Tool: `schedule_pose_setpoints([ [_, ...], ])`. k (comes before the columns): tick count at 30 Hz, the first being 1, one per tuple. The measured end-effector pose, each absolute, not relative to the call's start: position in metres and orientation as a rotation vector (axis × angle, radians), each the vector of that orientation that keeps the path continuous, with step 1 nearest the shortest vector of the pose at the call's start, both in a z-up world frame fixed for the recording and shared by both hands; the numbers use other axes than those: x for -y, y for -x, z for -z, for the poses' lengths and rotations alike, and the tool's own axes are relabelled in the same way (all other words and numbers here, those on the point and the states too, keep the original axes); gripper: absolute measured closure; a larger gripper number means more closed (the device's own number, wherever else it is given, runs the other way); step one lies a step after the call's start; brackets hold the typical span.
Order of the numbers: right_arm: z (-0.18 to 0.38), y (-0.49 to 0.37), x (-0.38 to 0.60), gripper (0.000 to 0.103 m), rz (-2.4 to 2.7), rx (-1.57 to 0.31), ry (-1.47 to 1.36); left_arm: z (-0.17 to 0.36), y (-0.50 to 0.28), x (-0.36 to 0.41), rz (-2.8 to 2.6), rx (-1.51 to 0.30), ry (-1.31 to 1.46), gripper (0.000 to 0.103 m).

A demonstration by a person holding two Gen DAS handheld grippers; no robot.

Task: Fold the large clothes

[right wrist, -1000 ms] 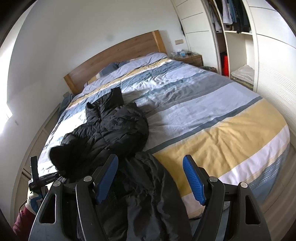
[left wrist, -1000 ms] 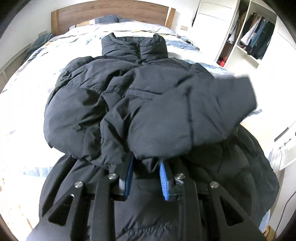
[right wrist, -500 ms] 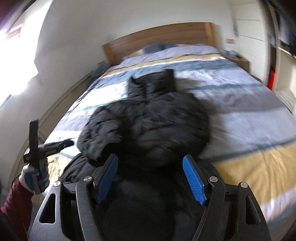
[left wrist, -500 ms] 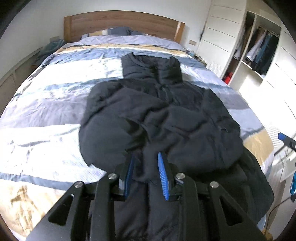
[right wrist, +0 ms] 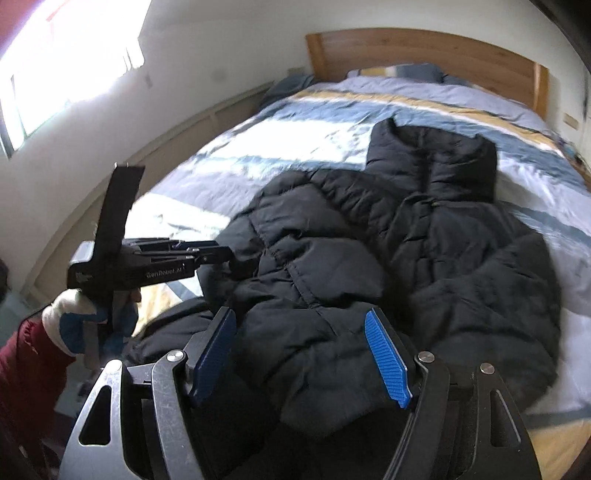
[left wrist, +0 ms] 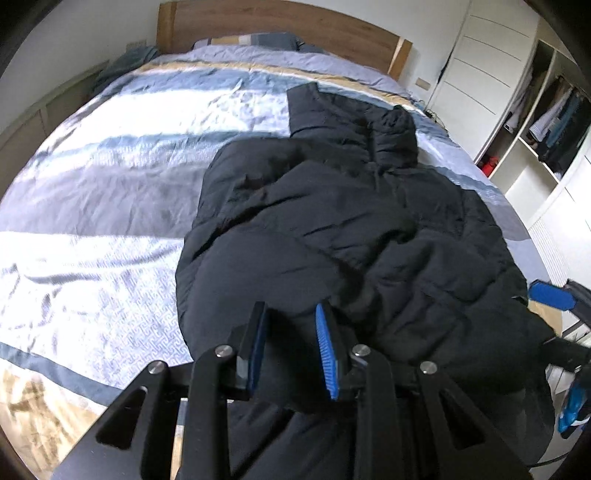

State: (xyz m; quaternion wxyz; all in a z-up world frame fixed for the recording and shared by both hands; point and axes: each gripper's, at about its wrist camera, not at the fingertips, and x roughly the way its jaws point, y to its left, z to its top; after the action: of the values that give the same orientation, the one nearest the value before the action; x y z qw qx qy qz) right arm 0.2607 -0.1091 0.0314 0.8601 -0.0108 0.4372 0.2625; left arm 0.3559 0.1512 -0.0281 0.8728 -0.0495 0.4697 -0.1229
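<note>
A bed (left wrist: 110,206) with a wooden headboard (left wrist: 280,26) at its far end carries a duvet striped in white, blue, grey and yellow. On it lies 1 black puffer jacket (left wrist: 332,229), collar toward the far end, its lower part spilling over the near edge. 2 pillows (right wrist: 399,72) lie at the far end against the headboard.

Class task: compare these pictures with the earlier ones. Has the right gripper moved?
Yes. The right gripper has swung left: the wooden headboard now sits upper right, and the black puffer jacket lies ahead.
</note>
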Motion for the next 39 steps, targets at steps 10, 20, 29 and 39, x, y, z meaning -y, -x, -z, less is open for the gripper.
schedule_pose_setpoints([
  [10,0.048,-0.279,0.118,0.031,-0.522,-1.054,0.036,0.072,-0.364,-0.142,0.241,-1.041,0.082,0.077],
  [20,0.019,-0.259,0.143,0.031,-0.521,-0.997,-0.013,0.026,-0.335,-0.118,0.247,-0.972,0.058,0.077],
  [29,0.041,-0.229,0.195,0.031,-0.401,-1.049,-0.058,0.043,-0.314,-0.055,0.293,-1.047,0.024,0.077],
  [39,0.006,-0.187,0.234,0.031,-0.350,-0.955,-0.111,-0.012,-0.280,-0.047,0.288,-1.001,-0.004,0.077],
])
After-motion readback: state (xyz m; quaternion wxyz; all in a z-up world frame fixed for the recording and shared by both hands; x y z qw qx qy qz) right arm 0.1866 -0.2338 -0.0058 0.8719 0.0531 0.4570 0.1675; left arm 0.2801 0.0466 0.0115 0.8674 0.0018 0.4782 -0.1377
